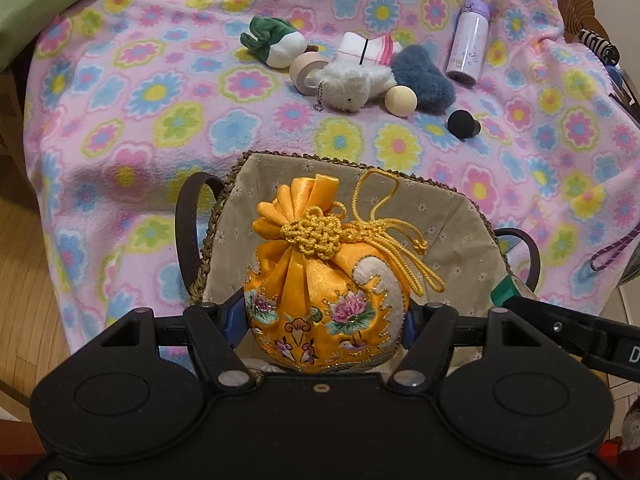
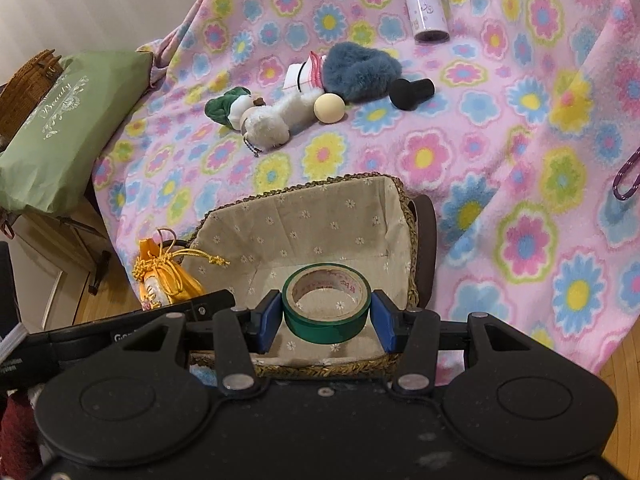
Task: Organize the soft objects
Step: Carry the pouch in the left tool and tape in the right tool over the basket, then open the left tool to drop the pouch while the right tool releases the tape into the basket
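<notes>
I have the left gripper (image 1: 326, 322) clenched on the yellow pouch (image 1: 326, 292), its blue pads pressing the belly from both sides, and the pouch hangs over the open lined basket (image 1: 448, 216), not yet resting on its floor as far as I can judge. I rate the pouch as light and soft: satin over a yielding filling, likely slick where the cloth is plain, with more bite over the embroidery. The belly is the sound place to hold; the gathered neck would also serve, but the loose cord would let it swing. Appearance: bright yellow satin, drawn shut with a knotted gold cord (image 1: 384, 216) whose loop trails to the right, pink lotus flowers and green leaves stitched on the front, a white curved panel on the right flank. The right gripper (image 2: 326, 316) is closed on a roll of green tape (image 2: 326, 304), pads against its outer wall, held over the same basket. The tape is rigid, not a soft item, so I question its place here. Remaining soft pieces lie well apart on the floral blanket (image 1: 160, 120): a white plush toy (image 1: 352, 88), a blue furry piece (image 1: 428, 80) and a green-and-white plush (image 1: 272, 46).
</notes>
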Action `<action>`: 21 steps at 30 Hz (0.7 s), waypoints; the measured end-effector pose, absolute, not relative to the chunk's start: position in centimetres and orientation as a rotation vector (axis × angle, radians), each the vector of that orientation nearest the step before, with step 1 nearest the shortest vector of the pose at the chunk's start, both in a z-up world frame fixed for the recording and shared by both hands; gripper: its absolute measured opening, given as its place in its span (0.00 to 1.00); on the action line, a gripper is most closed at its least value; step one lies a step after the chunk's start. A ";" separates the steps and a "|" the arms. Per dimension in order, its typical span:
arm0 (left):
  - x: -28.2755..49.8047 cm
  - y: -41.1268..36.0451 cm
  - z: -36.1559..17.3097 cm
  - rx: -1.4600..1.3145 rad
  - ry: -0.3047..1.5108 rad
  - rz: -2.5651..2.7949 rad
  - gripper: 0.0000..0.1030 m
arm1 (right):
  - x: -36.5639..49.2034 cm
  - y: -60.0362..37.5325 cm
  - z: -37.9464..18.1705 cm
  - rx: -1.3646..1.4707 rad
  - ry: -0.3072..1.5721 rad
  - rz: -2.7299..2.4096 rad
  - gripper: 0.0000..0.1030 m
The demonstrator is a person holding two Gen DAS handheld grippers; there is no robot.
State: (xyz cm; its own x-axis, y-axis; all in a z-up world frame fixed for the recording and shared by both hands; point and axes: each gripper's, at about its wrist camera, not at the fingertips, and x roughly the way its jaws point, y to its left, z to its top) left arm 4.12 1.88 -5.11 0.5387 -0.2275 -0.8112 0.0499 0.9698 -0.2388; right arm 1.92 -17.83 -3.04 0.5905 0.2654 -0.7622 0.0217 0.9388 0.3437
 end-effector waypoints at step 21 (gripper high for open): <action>4.4 1.9 -5.3 -0.194 1.012 -0.164 0.69 | 2.1 -18.0 -3.0 0.310 0.934 0.138 0.52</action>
State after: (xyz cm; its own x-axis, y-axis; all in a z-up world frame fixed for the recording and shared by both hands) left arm 4.41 1.86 -5.34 0.5208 -0.2251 -0.8234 0.0458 0.9706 -0.2364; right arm 2.07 -17.97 -2.95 0.5899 0.2493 -0.7680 0.0169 0.9471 0.3204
